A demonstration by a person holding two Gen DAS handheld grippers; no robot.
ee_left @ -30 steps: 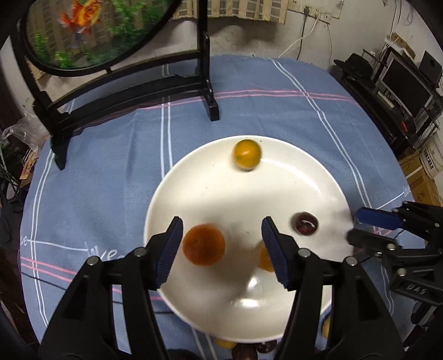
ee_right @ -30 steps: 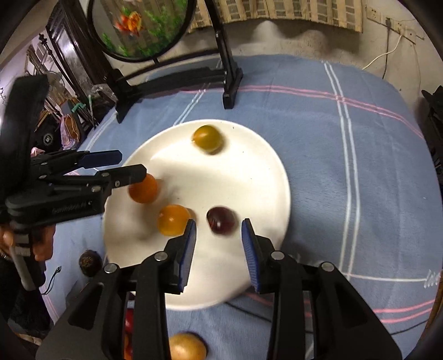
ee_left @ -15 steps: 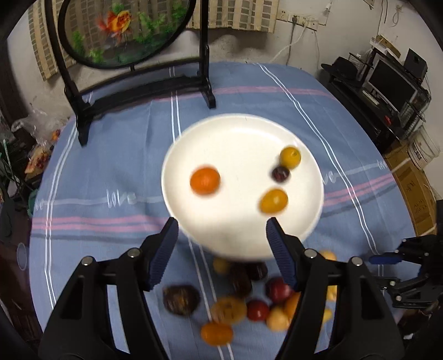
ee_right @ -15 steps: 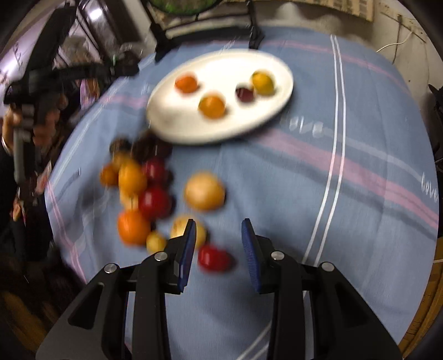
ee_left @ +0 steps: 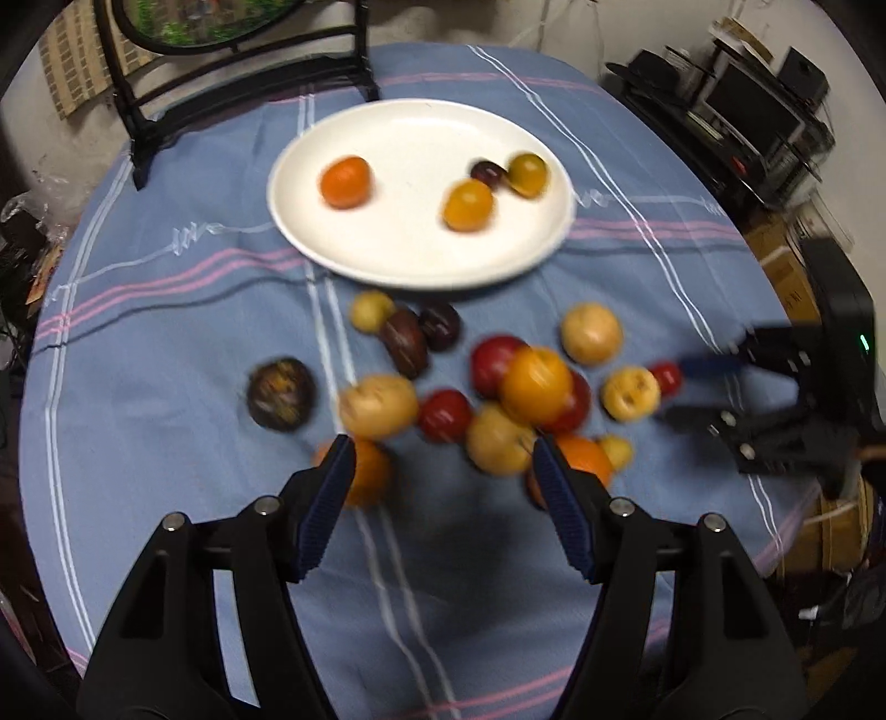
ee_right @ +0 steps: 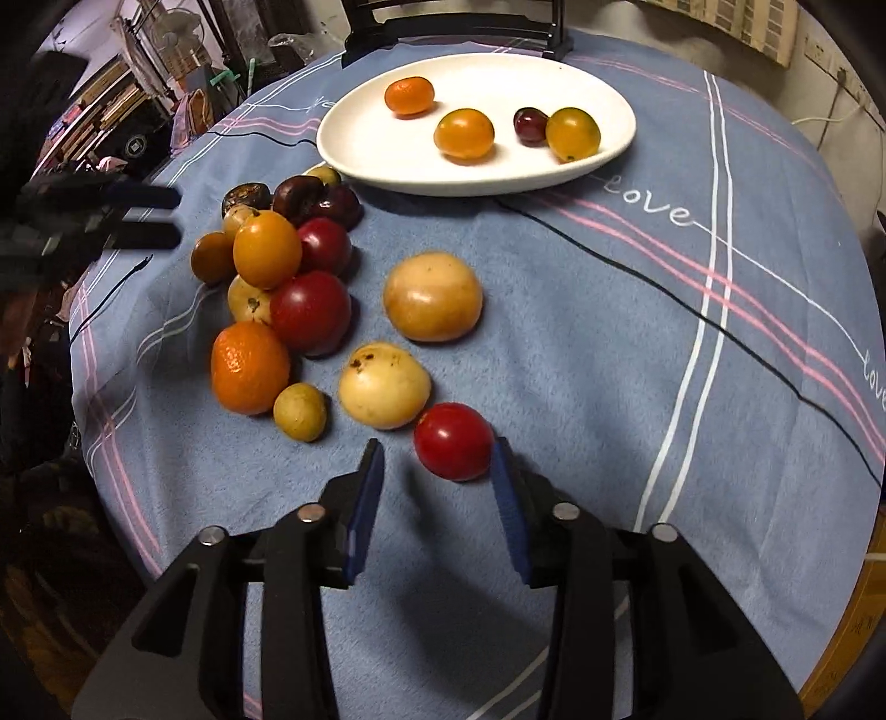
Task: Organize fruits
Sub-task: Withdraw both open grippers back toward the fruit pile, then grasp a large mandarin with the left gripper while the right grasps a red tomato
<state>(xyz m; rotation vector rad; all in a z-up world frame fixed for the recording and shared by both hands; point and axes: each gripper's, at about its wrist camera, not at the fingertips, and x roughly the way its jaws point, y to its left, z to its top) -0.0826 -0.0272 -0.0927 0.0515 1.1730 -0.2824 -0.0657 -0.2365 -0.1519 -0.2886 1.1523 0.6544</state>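
The right gripper (ee_right: 437, 459), jaws just widened and holding nothing, hangs over the red fruit (ee_right: 453, 440) nearest it. The left gripper (ee_left: 440, 459), also open and empty, hovers above the fruit pile (ee_left: 498, 399). Four fruits sit on the far white plate (ee_right: 376, 149).

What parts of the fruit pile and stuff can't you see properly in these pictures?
- Left wrist view: the fruit pile is motion-blurred, so kinds are hard to tell.
- Left wrist view: two oranges sit partly behind the left gripper fingers.
- Right wrist view: the red fruit is partly covered by the right gripper finger.
- Both views: the round framed picture is cut off by the top edge.
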